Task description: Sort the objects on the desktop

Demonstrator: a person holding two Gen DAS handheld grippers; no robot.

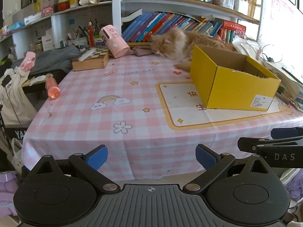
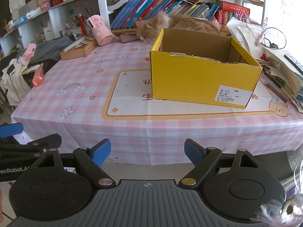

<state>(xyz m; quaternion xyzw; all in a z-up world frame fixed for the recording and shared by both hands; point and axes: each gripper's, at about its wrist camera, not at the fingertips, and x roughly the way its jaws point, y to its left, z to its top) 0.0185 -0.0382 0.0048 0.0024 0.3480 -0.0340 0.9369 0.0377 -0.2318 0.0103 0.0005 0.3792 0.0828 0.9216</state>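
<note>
A yellow cardboard box [image 1: 233,83] [image 2: 202,79] stands with its top uncovered on the pink checked tablecloth [image 1: 117,102] [image 2: 85,75], right of the table's middle. My left gripper [image 1: 151,158] hovers open before the table's front edge, nothing between its blue pads. My right gripper [image 2: 147,152] is open too, also short of the front edge, and its black fingers [image 1: 269,143] show at the right of the left wrist view. The box's inside is mostly hidden. A pink cylindrical holder [image 1: 113,40] [image 2: 100,31] lies tipped at the back. An orange tube [image 1: 52,89] [image 2: 37,77] lies at the left edge.
An orange cat [image 1: 181,45] [image 2: 170,26] lies behind the box. A wooden chess box [image 1: 90,59] [image 2: 79,48] sits back left beside grey clothing [image 1: 55,58]. Papers and cables [image 2: 274,56] pile up at the right. Book shelves [image 1: 170,26] line the back.
</note>
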